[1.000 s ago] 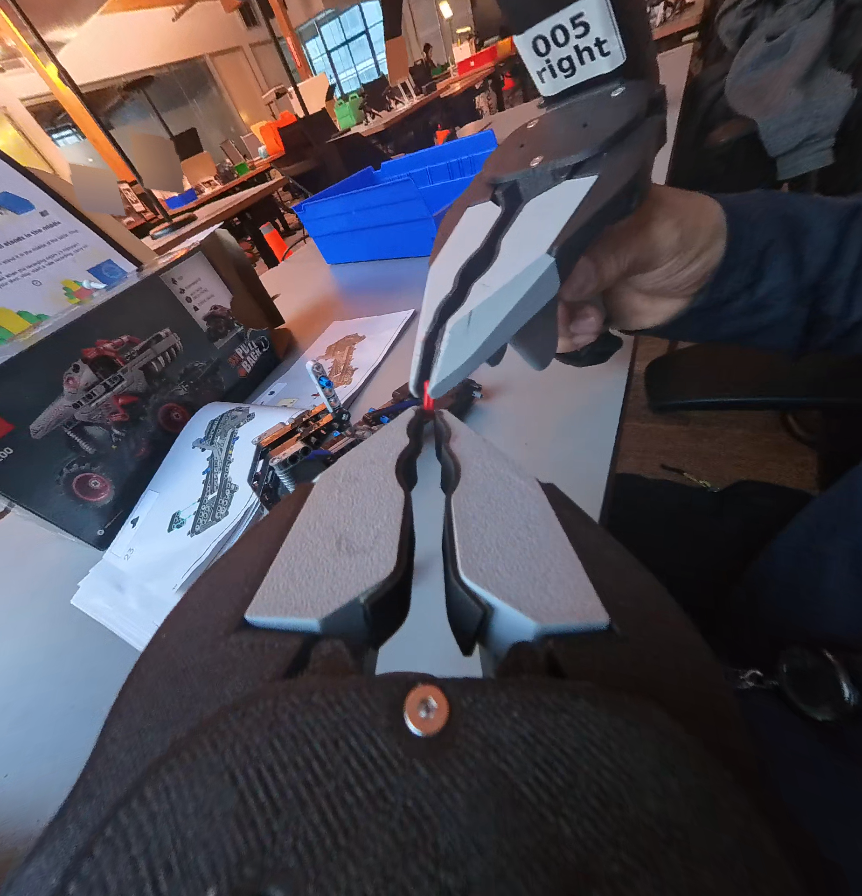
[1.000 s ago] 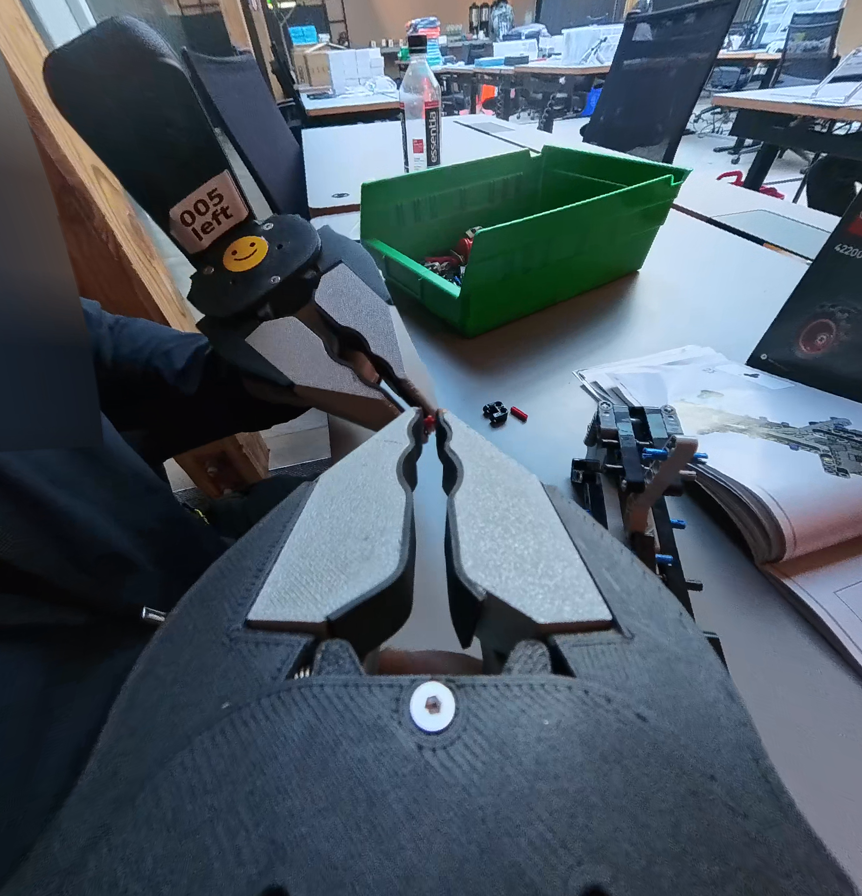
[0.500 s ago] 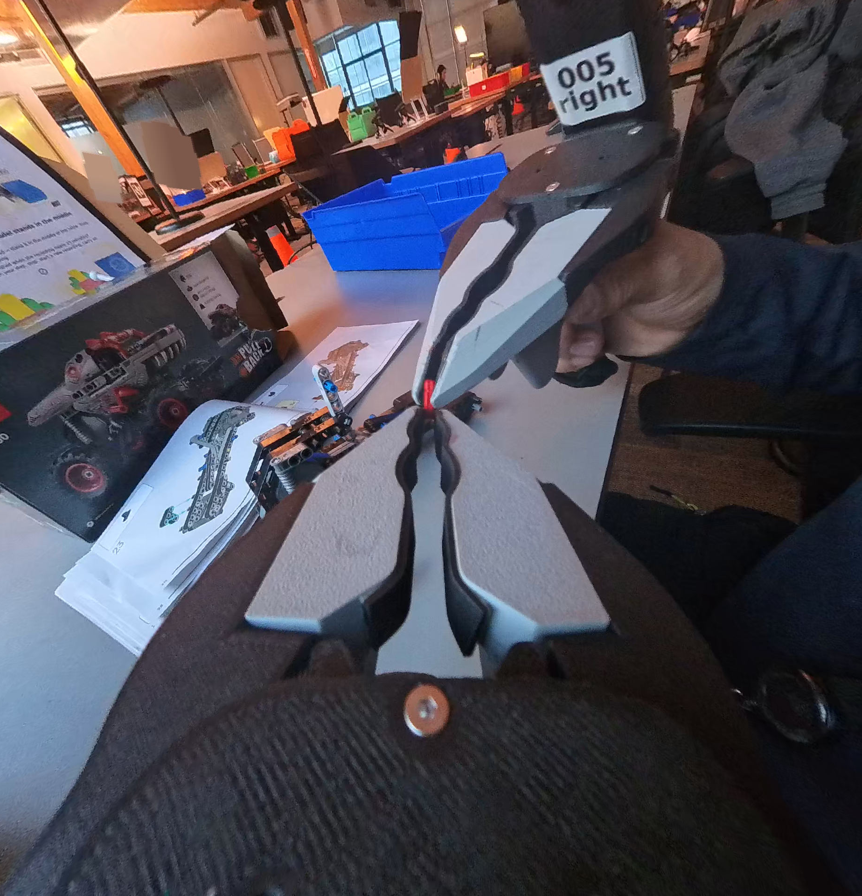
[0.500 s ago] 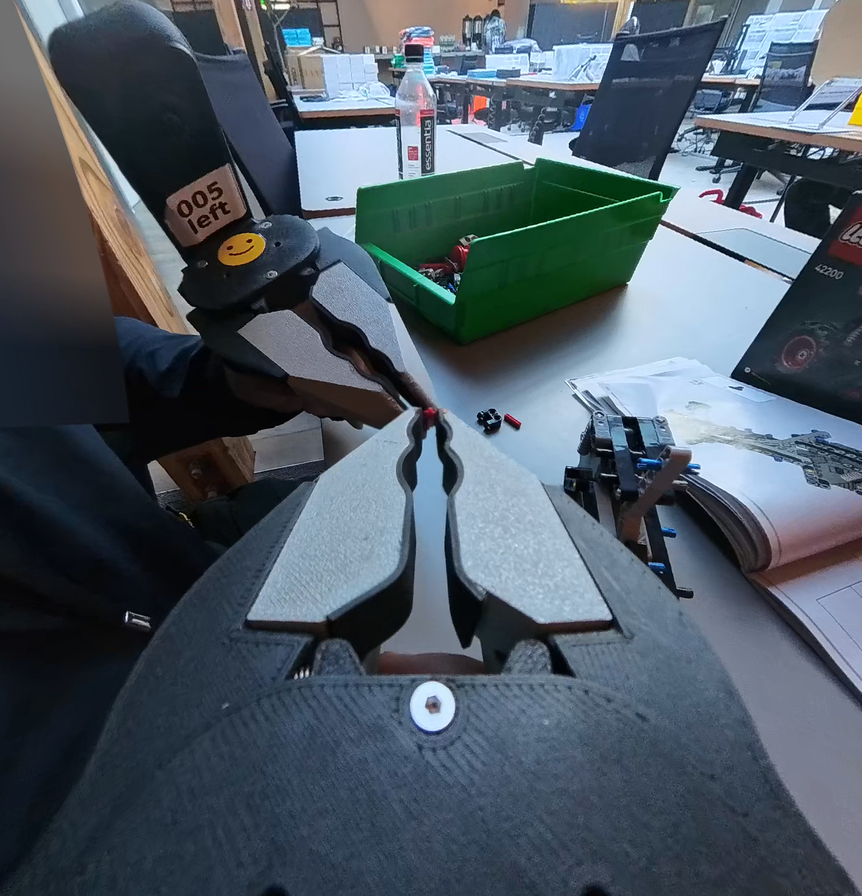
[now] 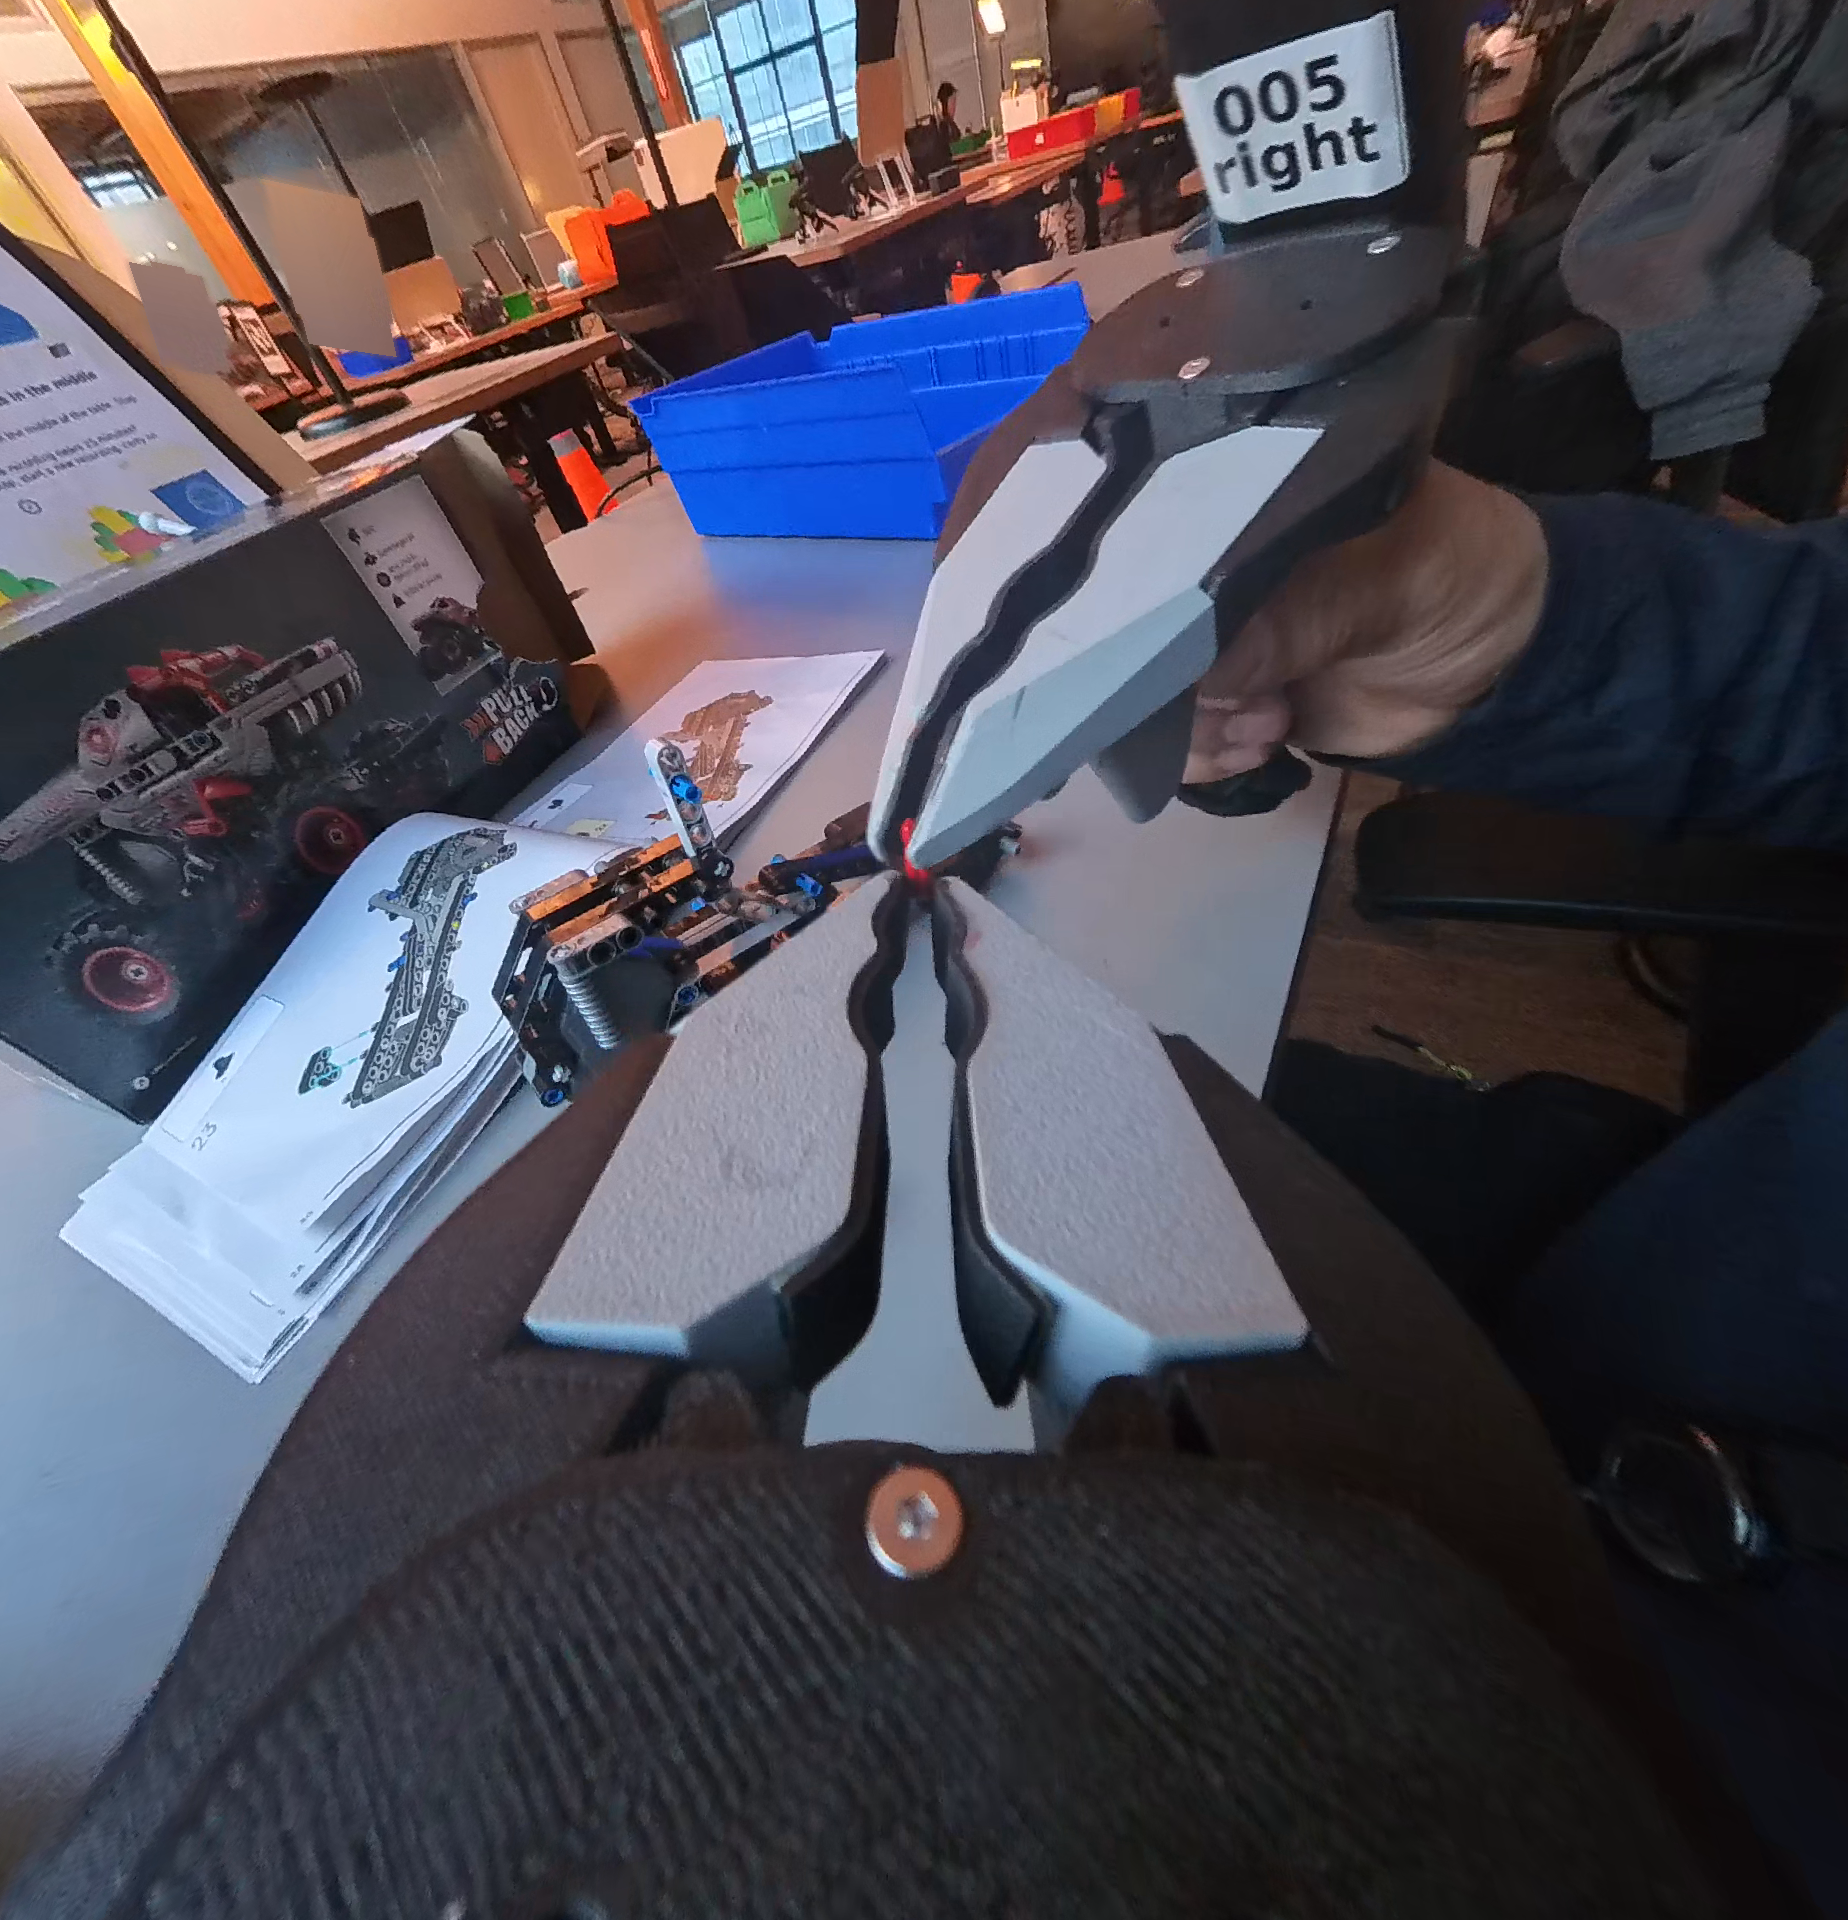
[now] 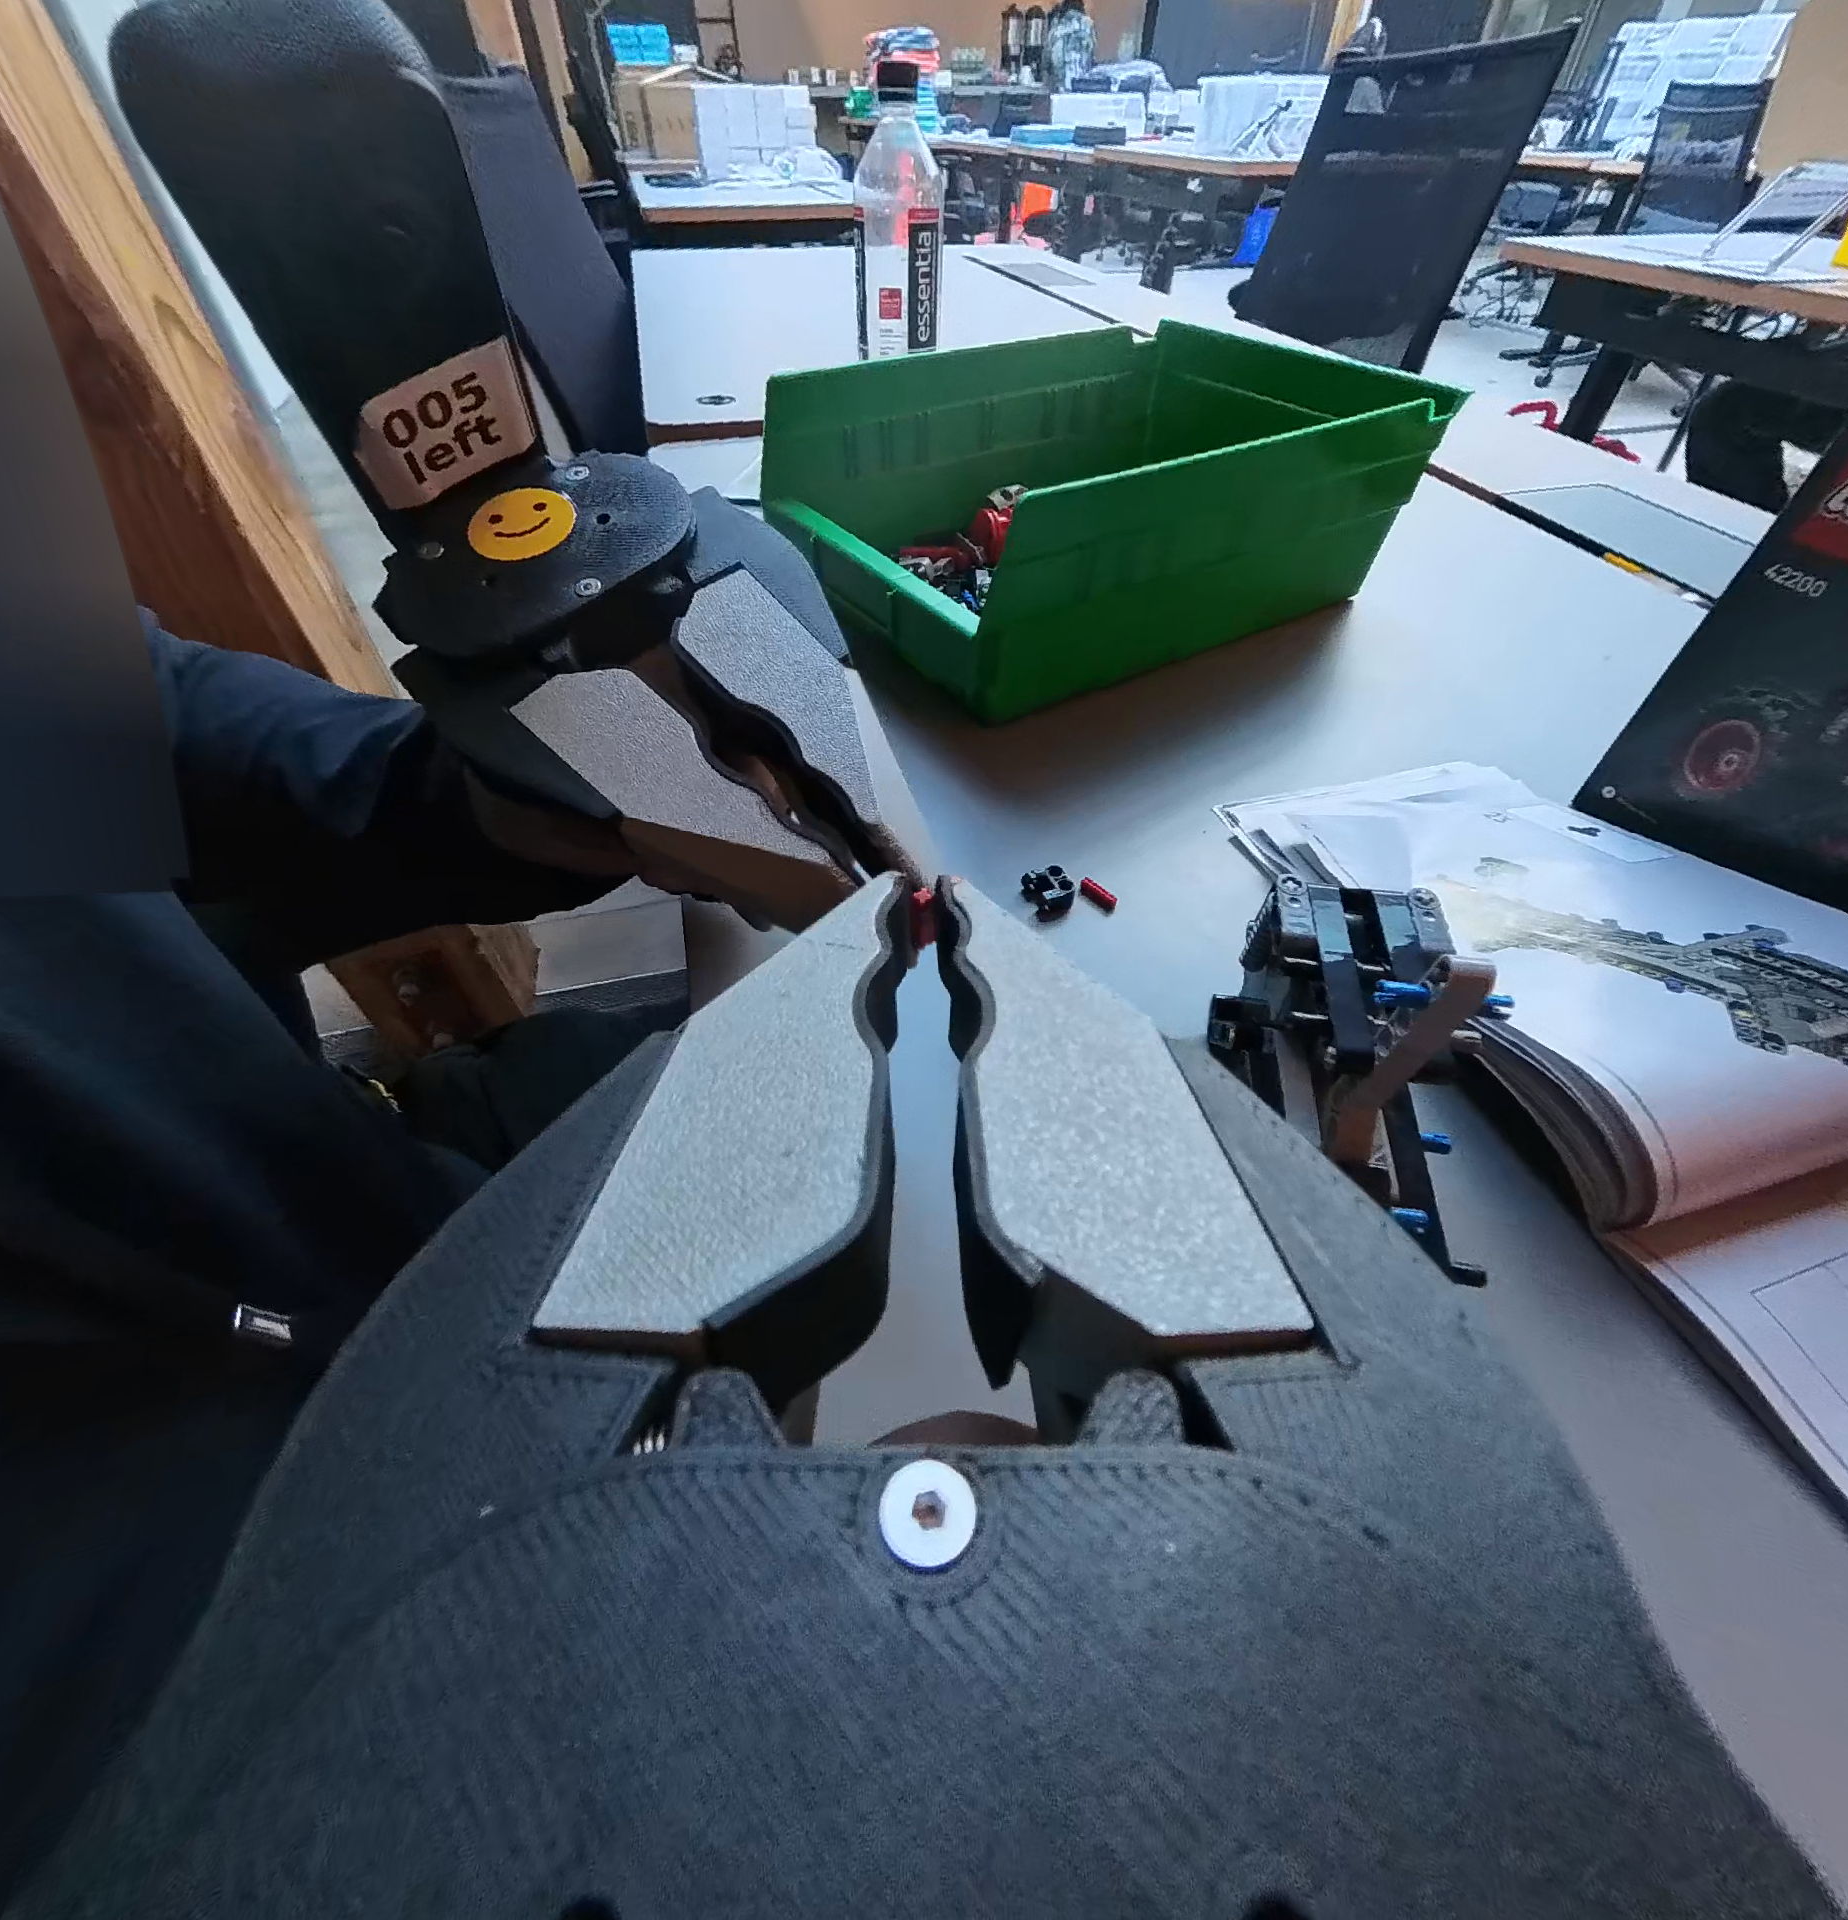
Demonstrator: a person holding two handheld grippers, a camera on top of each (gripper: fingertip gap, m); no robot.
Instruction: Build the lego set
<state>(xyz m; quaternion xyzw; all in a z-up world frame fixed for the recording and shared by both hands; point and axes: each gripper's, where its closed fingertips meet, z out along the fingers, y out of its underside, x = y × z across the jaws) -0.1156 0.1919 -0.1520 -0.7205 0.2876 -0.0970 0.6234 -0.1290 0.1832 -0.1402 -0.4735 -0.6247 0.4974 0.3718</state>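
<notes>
The grey table [image 6: 1367, 717] runs under and ahead of both sets of jaws; its near edge is hidden by the gripper bodies. Far ahead of the right jaws sits a green bin [image 6: 1190, 582] with a heap of small parts whose shapes are hard to make out. To the right of those jaws a black set box [image 6: 1772, 707] is cut off by the frame edge. In the left wrist view a blue bin [image 5: 847, 436] lies far beyond the jaws, partly behind the other tool.

An open instruction booklet [image 6: 1626, 997] lies right of the right jaws, its lower pages cut off. Touching its near edge is the half-built lego model [image 6: 1346, 987], a dark frame with blue pins, well right of the tips.

The left gripper [image 5: 912, 894] and right gripper [image 6: 925, 909] meet tip to tip above the table edge. The right jaws are clamped on a small red piece [image 6: 922, 914]. The left jaws are drawn nearly together at that same red piece [image 5: 907, 847]; whether they actually pinch it cannot be told, since the tips cover most of it.

Just past the right tips, slightly right, lie a small black connector [image 6: 1047, 885] and a red pin [image 6: 1099, 891], apart from each other.
</notes>
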